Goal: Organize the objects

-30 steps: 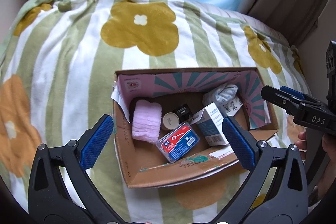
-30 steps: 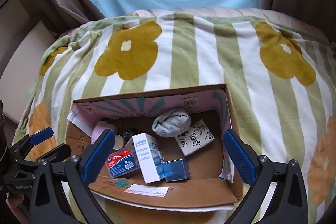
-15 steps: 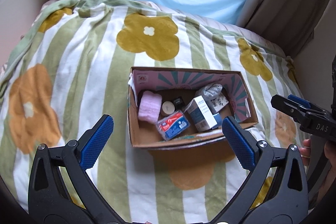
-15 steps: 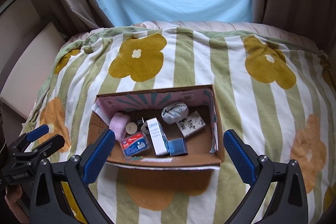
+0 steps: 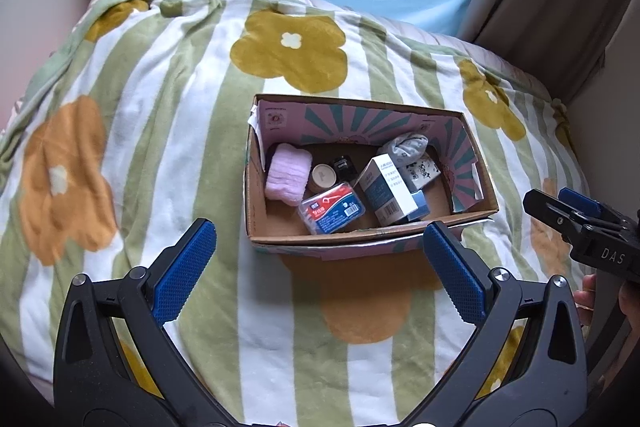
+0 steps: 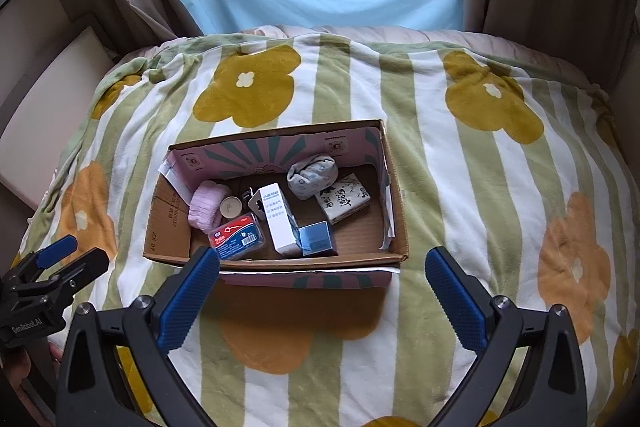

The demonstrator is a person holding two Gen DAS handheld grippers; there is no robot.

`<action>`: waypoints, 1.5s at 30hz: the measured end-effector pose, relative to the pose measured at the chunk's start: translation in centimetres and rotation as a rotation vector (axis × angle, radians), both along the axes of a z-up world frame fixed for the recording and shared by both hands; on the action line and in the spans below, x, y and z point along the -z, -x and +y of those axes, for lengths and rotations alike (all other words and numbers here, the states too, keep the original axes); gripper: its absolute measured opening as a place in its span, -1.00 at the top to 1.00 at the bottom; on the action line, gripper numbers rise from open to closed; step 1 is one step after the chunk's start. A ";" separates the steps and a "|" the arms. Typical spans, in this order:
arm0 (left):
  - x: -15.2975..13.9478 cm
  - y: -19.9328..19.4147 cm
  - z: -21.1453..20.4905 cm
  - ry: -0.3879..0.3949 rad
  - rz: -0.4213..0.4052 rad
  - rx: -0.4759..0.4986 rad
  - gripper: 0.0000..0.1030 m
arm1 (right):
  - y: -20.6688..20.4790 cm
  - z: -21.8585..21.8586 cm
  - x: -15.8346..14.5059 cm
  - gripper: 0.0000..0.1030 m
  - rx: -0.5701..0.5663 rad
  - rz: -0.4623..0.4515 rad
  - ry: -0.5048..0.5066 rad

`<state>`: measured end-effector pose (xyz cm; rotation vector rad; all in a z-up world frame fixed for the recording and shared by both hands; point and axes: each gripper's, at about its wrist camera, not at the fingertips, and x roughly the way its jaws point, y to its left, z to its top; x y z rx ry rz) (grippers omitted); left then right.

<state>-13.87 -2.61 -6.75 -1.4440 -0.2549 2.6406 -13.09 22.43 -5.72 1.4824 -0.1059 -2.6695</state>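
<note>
Both grippers, left gripper point(image 5: 318, 273) and right gripper point(image 6: 322, 289), hover spread and empty at six o'clock of a filled cardboard box point(image 6: 276, 261) on a floral blanket point(image 6: 460, 187).

**Black clamps with blue pads**

The left gripper point(image 5: 319, 277) and right gripper point(image 6: 322, 301) are black plastic with silver screws and blue cross-hatched fingertips point(image 5: 185, 269). White lettering reads "DAS" on one body, "GenRoboAI" on the other. Bare skin of a hand point(image 5: 585, 297) shows.
</note>
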 end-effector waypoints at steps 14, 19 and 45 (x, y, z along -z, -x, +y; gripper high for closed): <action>-0.5 0.7 1.2 -0.021 0.012 0.014 -1.00 | 0.3 0.7 -0.5 -0.99 0.022 0.008 -0.015; -0.6 0.8 1.1 -0.026 0.008 0.018 -1.00 | 0.3 0.6 -0.6 -0.99 0.026 0.014 -0.021; -0.6 1.0 1.3 -0.032 0.010 0.019 -1.00 | 0.3 0.4 -0.3 -0.99 0.044 0.010 -0.027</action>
